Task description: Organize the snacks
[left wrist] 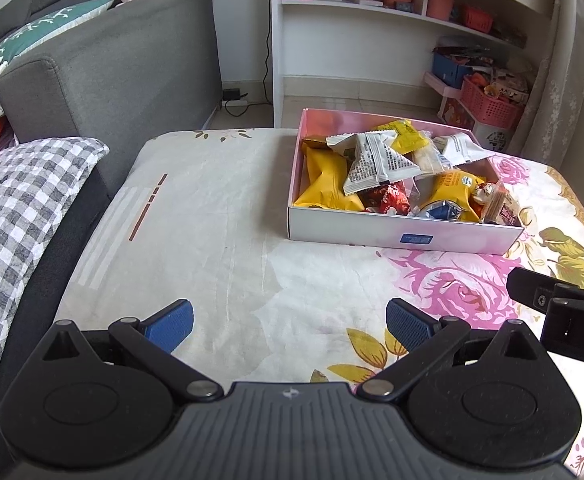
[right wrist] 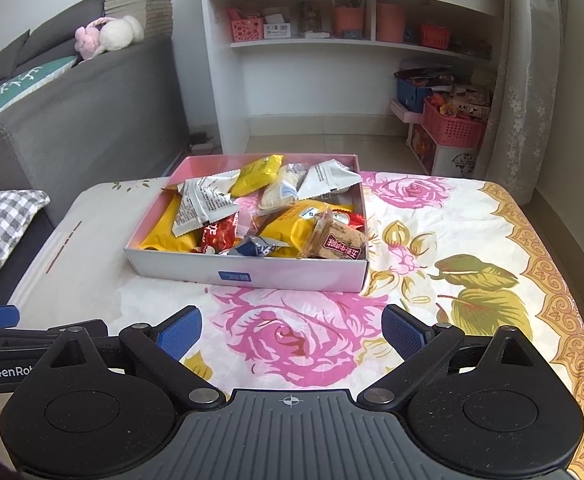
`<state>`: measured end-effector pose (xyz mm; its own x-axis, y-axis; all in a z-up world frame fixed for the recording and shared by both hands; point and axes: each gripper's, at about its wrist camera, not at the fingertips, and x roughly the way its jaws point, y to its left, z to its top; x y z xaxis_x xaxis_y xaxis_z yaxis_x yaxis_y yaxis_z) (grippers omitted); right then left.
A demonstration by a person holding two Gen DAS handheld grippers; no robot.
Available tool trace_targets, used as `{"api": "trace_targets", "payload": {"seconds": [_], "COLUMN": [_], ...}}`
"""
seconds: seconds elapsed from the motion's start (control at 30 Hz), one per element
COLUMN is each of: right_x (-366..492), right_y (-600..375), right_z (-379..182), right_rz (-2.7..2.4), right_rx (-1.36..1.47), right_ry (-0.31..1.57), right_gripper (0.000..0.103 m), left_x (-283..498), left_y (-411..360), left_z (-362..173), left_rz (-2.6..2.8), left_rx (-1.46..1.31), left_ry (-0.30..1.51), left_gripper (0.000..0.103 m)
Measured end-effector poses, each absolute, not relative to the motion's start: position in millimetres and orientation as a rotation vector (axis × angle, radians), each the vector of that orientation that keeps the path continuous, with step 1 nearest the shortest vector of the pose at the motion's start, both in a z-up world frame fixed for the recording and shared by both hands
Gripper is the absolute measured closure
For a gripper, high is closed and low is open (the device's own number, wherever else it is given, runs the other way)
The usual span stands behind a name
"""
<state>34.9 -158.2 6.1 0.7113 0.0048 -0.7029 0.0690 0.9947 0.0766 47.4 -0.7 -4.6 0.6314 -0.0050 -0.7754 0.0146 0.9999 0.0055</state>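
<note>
The snacks (right wrist: 251, 216) lie heaped inside the shallow pink box (right wrist: 247, 274), which sits at centre frame on the flowered tabletop (right wrist: 472, 240). No packet shows loose on the cloth, so gathering looks done; only tidying within the box may remain. The left tool (left wrist: 289, 322) and the right tool (right wrist: 292, 326) hover at the bottom of frame, both spread wide and empty.

A low table (right wrist: 472, 240) under a rose-printed floral cloth (right wrist: 292, 332) — on it rests one shallow pink-lined cardboard box (right wrist: 251, 274), heaped with wrapped snack packets (right wrist: 292, 216) — otherwise only bare cloth.
</note>
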Motion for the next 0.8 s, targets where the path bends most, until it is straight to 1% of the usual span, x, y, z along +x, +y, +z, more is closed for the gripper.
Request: {"api": "trace_targets", "payload": {"seconds": [0.8], "right_x": [34.2], "right_y": [-159.9], "right_z": [5.4], "right_rz": [-0.051], "right_rx": [0.104], "right_ry": [0.78], "right_gripper": [0.005], "left_x": [45.4], "left_y": [-1.6], "left_z": [-2.1], "left_rz": [-0.014], "left_rx": [0.023], "left_ry": [0.876], "left_gripper": [0.0]}}
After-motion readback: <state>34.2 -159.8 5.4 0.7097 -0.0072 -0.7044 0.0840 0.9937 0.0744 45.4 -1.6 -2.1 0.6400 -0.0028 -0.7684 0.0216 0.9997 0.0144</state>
